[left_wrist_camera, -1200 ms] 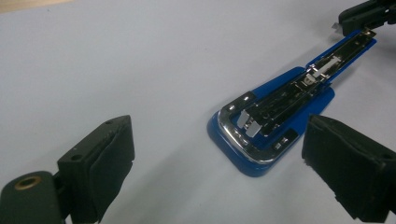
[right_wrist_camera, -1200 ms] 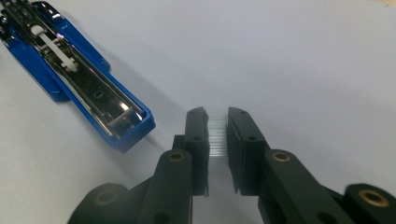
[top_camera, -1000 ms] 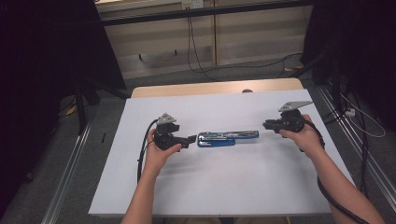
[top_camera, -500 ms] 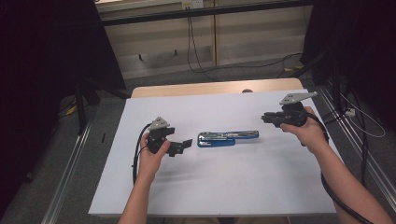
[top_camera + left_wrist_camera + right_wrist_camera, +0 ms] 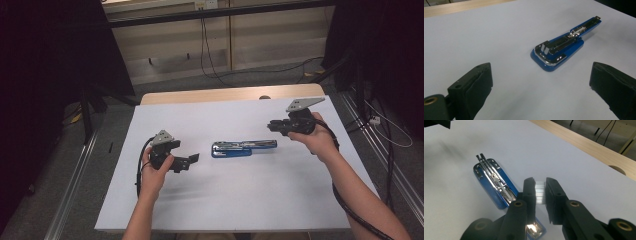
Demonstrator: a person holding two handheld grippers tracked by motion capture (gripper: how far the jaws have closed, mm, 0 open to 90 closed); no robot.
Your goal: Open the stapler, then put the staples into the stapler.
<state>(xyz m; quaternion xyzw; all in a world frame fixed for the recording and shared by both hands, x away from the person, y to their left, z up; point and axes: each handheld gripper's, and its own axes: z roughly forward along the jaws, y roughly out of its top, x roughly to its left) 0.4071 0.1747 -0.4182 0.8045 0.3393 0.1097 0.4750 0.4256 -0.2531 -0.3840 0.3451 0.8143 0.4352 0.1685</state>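
Note:
A blue stapler lies swung open flat in the middle of the white sheet, its chrome staple rail facing up. My left gripper hovers to its left, jaws wide open and empty; the left gripper view has the stapler ahead between the open jaws of the gripper. My right gripper is raised by the stapler's right end. In the right gripper view its jaws are shut on a short silvery strip of staples, above the stapler.
The white sheet covers a wooden table whose bare far edge has a small round hole. Cables trail from both grippers. Metal rails and dark stands flank the table on the floor.
My left gripper has drawn back to the left, away from the stapler's end. My right gripper has lifted a little, still gripping the staples. The stapler has not moved.

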